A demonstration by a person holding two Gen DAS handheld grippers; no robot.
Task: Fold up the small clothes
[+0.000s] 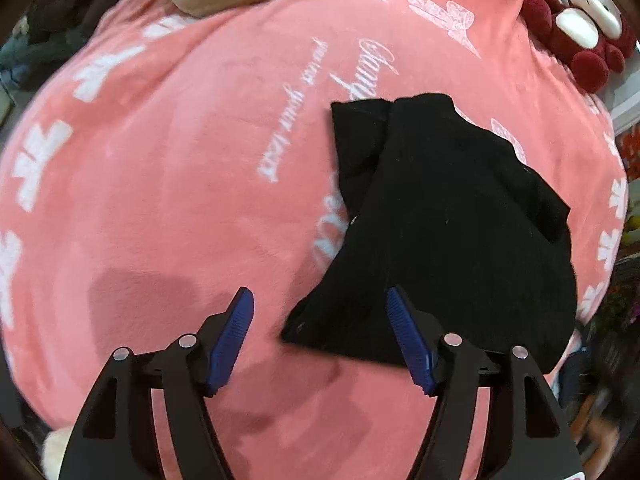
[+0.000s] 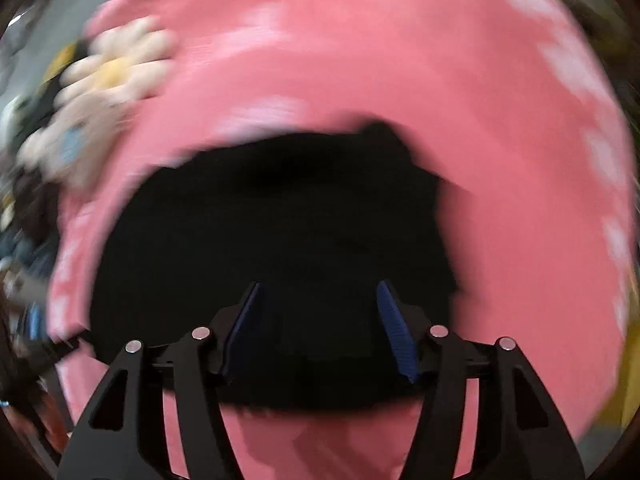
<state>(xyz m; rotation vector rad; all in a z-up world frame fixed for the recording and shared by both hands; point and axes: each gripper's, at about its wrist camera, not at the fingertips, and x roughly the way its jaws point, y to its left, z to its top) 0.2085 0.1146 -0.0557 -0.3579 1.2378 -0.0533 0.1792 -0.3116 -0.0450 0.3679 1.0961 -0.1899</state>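
Nearby, red plush bear [image 1: 588, 32], daisy plush [image 2: 116, 68] flank black garment [image 1: 452, 224]; both hand-held grippers gape, empty.

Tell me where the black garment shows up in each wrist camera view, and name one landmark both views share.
Left wrist: the black garment lies right of centre, running from mid-frame down to the right blue finger pad.
Right wrist: the black garment fills the centre and lower middle, blurred, behind both finger pads.
Shared landmark: the pink blanket with white print, under the garment in both.
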